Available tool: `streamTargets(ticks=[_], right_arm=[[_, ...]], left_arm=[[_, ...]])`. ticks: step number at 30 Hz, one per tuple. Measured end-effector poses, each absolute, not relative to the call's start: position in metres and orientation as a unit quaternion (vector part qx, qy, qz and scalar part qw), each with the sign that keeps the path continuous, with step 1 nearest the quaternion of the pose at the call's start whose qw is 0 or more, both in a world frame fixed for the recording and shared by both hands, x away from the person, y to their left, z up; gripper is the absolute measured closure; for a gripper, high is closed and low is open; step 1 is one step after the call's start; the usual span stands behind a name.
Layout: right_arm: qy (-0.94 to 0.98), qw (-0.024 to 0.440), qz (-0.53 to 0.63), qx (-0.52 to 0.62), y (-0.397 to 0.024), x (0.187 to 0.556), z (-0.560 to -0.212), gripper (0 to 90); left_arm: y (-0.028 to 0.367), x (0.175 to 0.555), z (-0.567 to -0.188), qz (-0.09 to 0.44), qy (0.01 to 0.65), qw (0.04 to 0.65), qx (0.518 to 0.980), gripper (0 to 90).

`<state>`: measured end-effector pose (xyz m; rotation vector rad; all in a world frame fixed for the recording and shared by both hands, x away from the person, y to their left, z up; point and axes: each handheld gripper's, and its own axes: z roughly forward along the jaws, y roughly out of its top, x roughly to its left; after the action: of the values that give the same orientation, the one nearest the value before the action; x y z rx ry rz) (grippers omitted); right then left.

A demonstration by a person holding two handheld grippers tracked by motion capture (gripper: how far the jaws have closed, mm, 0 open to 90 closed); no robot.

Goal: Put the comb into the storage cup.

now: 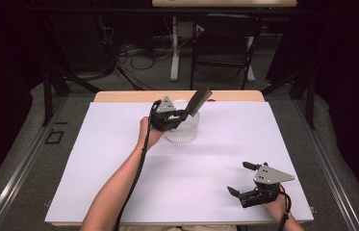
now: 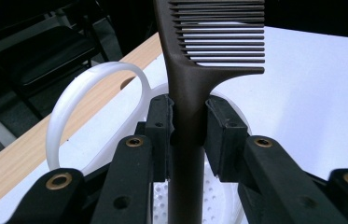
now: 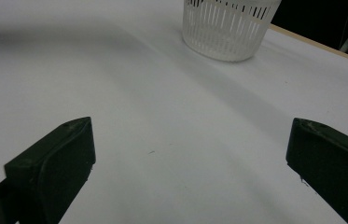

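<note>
My left gripper (image 1: 185,114) is shut on the handle of a dark brown comb (image 1: 199,100), held tilted over a white slatted basket (image 1: 183,133) at the back middle of the table. In the left gripper view the comb (image 2: 195,84) runs up between the pads (image 2: 160,122), its teeth to the right, with the basket rim (image 2: 69,107) below. My right gripper (image 1: 243,178) rests near the table's front right, open, nothing between its jaws. Its own view has the basket (image 3: 227,28) far ahead.
A white sheet (image 1: 119,159) covers the table, with a wooden edge (image 1: 119,96) at the back. A black chair (image 1: 225,43) and table legs with cables stand beyond.
</note>
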<state>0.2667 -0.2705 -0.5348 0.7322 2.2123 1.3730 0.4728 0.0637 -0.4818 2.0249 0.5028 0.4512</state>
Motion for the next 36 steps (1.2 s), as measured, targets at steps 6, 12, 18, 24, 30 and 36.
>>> streamTargets(ticks=[6,12,18,24,30,36], right_arm=[[0.8,0.215,0.494,0.265,-0.2695,0.2667,-0.535,1.0],[0.799,0.217,0.494,0.265,-0.27,0.2667,-0.5349,1.0],[0.8,0.215,0.494,0.264,-0.2698,0.2665,-0.5349,1.1],[0.8,0.215,0.493,0.265,-0.2698,0.2666,-0.5351,1.1],[0.8,0.216,0.493,0.265,-0.2699,0.2667,-0.5351,1.1],[0.8,0.215,0.493,0.266,-0.2702,0.2666,-0.5352,1.1]], left_arm=[[0.0623,0.4731,-0.4821,0.183,0.192,0.47,0.842,72.7],[0.0607,0.4747,-0.4838,0.185,0.182,0.457,0.851,72.7],[0.0608,0.4772,-0.4867,0.18,0.179,0.448,0.858,72.7],[0.0604,0.4782,-0.4876,0.179,0.175,0.438,0.863,72.7],[0.0611,0.4801,-0.4892,0.179,0.174,0.433,0.866,72.7],[0.0598,0.4815,-0.4912,0.179,0.17,0.424,0.872,72.7]])
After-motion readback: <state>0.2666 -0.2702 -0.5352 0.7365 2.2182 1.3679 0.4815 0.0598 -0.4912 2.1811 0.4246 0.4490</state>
